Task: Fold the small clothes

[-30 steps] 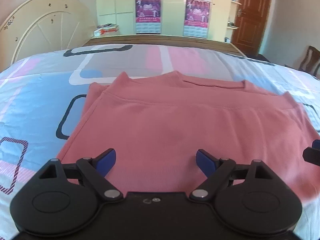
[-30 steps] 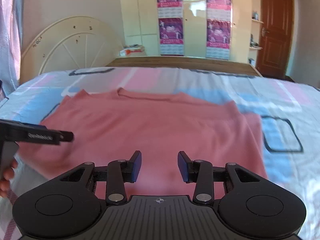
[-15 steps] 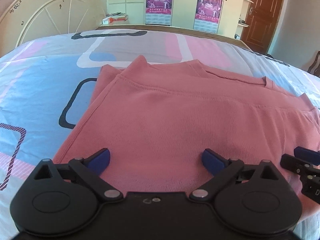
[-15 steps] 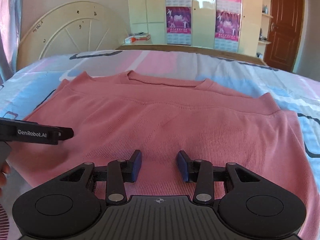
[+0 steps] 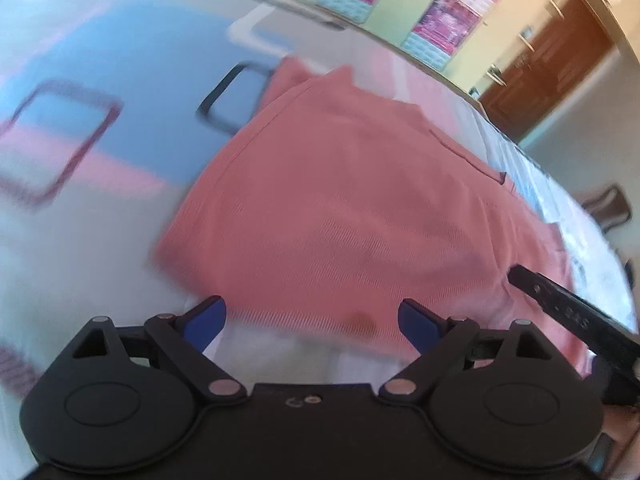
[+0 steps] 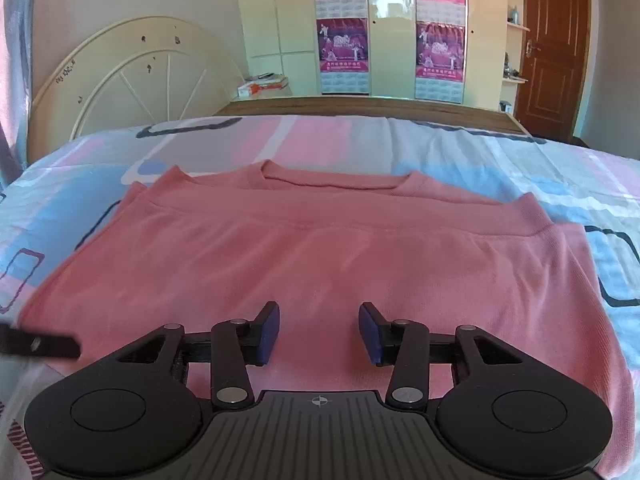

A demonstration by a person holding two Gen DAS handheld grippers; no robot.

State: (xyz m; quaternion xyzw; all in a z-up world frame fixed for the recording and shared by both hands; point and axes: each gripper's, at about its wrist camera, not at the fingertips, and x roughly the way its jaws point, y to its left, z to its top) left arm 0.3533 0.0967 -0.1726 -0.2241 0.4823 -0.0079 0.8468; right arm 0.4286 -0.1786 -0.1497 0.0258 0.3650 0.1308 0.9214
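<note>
Pink knit top (image 6: 320,256) lies flat on the patterned bedsheet (image 6: 500,160), neckline toward the wooden footboard (image 6: 360,106), its long axis across the bed. Left gripper (image 5: 312,320) is wide, closing, holding nothing; right gripper (image 6: 319,332) is half-spread, opening, also holding nothing, over the near hem.

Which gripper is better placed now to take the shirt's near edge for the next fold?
Probably the left gripper: its closing fingers straddle the pink shirt hem. The right gripper, opening, hovers over mid-cloth.
</note>
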